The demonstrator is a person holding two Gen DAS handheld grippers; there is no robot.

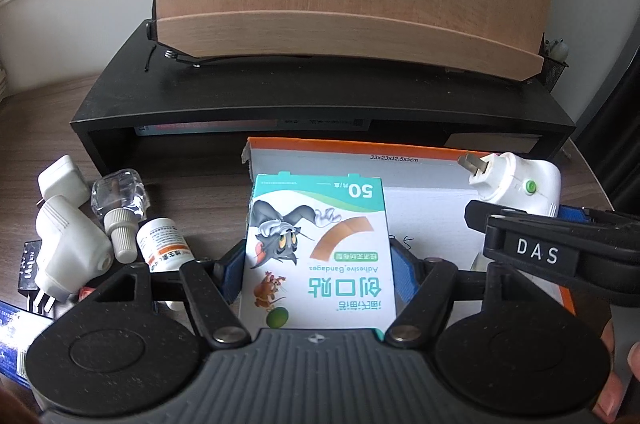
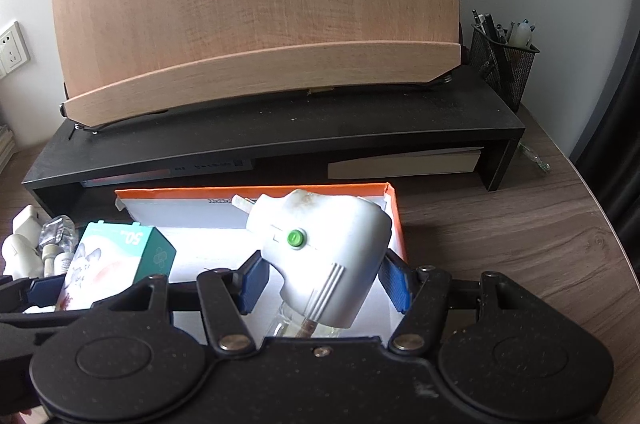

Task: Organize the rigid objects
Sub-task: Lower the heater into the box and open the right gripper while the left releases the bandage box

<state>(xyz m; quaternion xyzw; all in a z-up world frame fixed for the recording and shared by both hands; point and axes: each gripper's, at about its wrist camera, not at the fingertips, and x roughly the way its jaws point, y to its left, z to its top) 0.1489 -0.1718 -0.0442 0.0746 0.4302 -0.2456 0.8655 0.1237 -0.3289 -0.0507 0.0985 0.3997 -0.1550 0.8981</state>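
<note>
Wood desk (image 2: pixel 520 224): L gripper (image 1: pixel 320 264) jaws clamp bandage box (image 1: pixel 320 248), R gripper (image 2: pixel 324 280) jaws clamp plug-in vaporizer (image 2: pixel 324 256); both over orange tray (image 2: pixel 396 220).

The bandage box (image 1: pixel 320 252) reads "Adhesive Bandages", "创口贴" and "50", seen upside down; the cardboard tray (image 1: pixel 360 160) is printed "33x23x12.5x5cm"; the right gripper (image 1: pixel 536 252) bears "DAS".
</note>
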